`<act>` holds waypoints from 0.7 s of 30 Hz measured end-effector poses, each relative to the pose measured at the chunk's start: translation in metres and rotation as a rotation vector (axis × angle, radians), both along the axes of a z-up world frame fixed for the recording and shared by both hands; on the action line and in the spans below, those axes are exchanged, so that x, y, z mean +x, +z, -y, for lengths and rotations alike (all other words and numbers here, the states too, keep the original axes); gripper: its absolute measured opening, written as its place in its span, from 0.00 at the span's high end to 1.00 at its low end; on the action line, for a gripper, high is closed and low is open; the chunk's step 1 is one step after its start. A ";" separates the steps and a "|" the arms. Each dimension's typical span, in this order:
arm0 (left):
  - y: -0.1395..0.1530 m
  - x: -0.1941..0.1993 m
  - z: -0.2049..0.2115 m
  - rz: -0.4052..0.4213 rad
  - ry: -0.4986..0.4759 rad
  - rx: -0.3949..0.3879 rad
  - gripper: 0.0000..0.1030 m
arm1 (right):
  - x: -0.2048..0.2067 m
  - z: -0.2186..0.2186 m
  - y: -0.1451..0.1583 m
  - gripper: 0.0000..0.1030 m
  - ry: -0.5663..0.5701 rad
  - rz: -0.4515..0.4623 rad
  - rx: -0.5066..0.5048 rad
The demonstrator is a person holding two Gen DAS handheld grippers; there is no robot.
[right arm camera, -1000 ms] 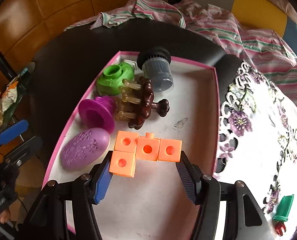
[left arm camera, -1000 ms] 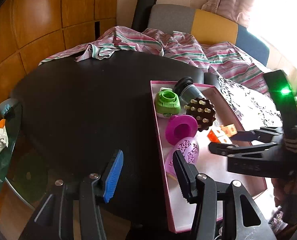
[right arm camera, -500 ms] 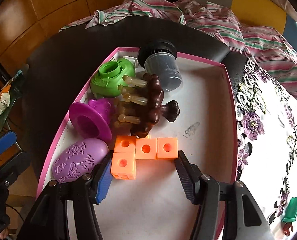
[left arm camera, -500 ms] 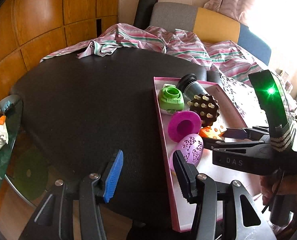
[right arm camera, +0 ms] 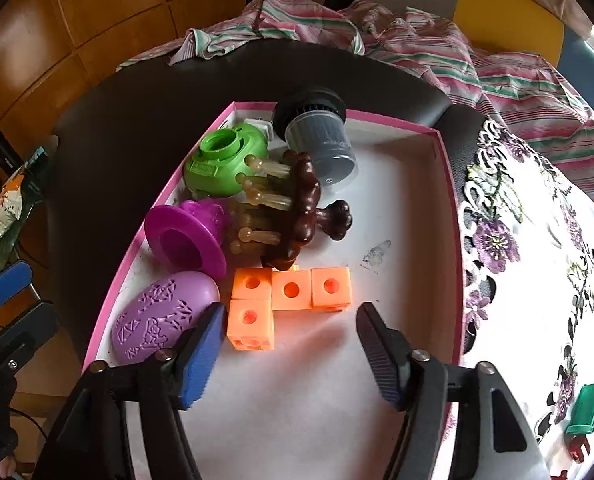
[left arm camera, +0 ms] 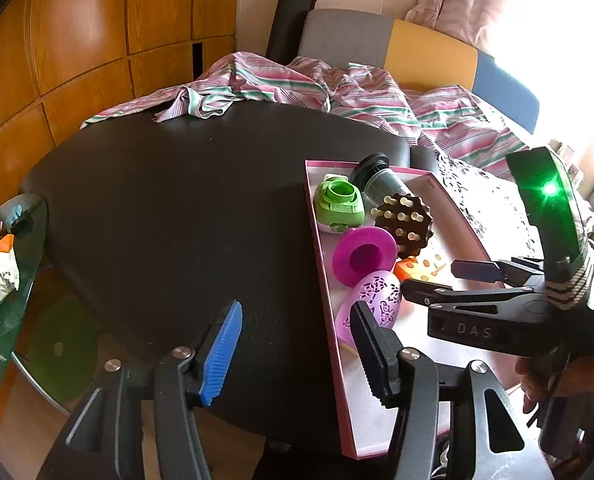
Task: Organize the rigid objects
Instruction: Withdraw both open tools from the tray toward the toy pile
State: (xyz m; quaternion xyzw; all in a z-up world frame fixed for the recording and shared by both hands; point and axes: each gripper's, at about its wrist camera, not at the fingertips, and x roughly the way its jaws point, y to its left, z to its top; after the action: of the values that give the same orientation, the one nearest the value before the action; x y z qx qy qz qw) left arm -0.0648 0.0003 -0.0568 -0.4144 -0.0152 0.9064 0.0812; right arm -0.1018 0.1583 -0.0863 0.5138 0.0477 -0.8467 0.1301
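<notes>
A dark round table [left arm camera: 185, 208] carried a pink-rimmed tray [right arm camera: 449, 184], a striped cloth [left arm camera: 257, 84] and a floral lace mat [right arm camera: 537, 248].

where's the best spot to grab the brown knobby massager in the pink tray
Probably the brown massager's short handle knob, taken from the open right side of the pink tray. It lies on its side with the knob sticking out over bare floor, while its pegs press toward the green toy and magenta cup.
</notes>
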 end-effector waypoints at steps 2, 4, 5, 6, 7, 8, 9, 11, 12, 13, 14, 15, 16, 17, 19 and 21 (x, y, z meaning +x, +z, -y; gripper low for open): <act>0.000 0.000 0.000 0.000 -0.001 -0.001 0.44 | 0.003 -0.001 0.002 0.33 -0.005 -0.005 -0.004; 0.000 0.001 -0.001 0.000 -0.001 -0.002 0.44 | 0.008 -0.002 0.005 0.32 -0.008 -0.012 -0.003; 0.000 0.001 -0.001 0.000 -0.002 -0.003 0.44 | 0.011 -0.002 0.006 0.32 -0.010 -0.015 -0.003; 0.000 0.002 -0.002 0.000 -0.003 -0.004 0.44 | 0.013 -0.002 0.007 0.32 -0.013 -0.020 -0.002; 0.000 0.002 -0.002 0.000 -0.004 -0.004 0.44 | 0.015 -0.003 0.008 0.31 -0.015 -0.027 0.001; 0.000 0.003 -0.003 0.000 -0.004 -0.004 0.44 | 0.014 -0.004 0.009 0.30 -0.017 -0.033 0.002; 0.000 0.004 -0.003 -0.002 -0.004 -0.006 0.43 | 0.016 -0.005 0.011 0.29 -0.020 -0.039 0.001; 0.001 0.004 -0.004 -0.005 -0.004 -0.008 0.41 | 0.017 -0.008 0.015 0.27 -0.024 -0.051 -0.002; 0.001 0.005 -0.004 -0.006 -0.005 -0.008 0.41 | 0.019 -0.010 0.018 0.27 -0.027 -0.060 -0.003; 0.001 0.005 -0.005 -0.006 -0.006 -0.009 0.41 | 0.017 -0.011 0.019 0.27 -0.029 -0.065 -0.005; 0.001 0.005 -0.006 -0.005 -0.007 -0.011 0.41 | 0.018 -0.012 0.021 0.26 -0.031 -0.070 -0.008; 0.001 0.005 -0.006 -0.005 -0.009 -0.012 0.41 | 0.018 -0.014 0.023 0.26 -0.033 -0.074 -0.010; 0.001 0.005 -0.007 -0.004 -0.011 -0.012 0.41 | 0.019 -0.015 0.024 0.26 -0.036 -0.079 -0.012; 0.001 0.005 -0.008 -0.003 -0.014 -0.014 0.41 | 0.016 -0.017 0.026 0.26 -0.038 -0.083 -0.013; 0.002 0.006 -0.009 -0.003 -0.018 -0.016 0.41 | 0.024 -0.018 0.032 0.26 -0.042 -0.093 -0.013; 0.003 0.006 -0.011 -0.005 -0.022 -0.018 0.36 | 0.022 -0.022 0.034 0.25 -0.047 -0.100 -0.016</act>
State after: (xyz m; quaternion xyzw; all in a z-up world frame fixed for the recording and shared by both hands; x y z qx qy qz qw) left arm -0.0585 0.0110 -0.0539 -0.4130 -0.0024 0.9065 0.0874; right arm -0.0794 0.1804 -0.0522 0.4708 0.0351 -0.8745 0.1117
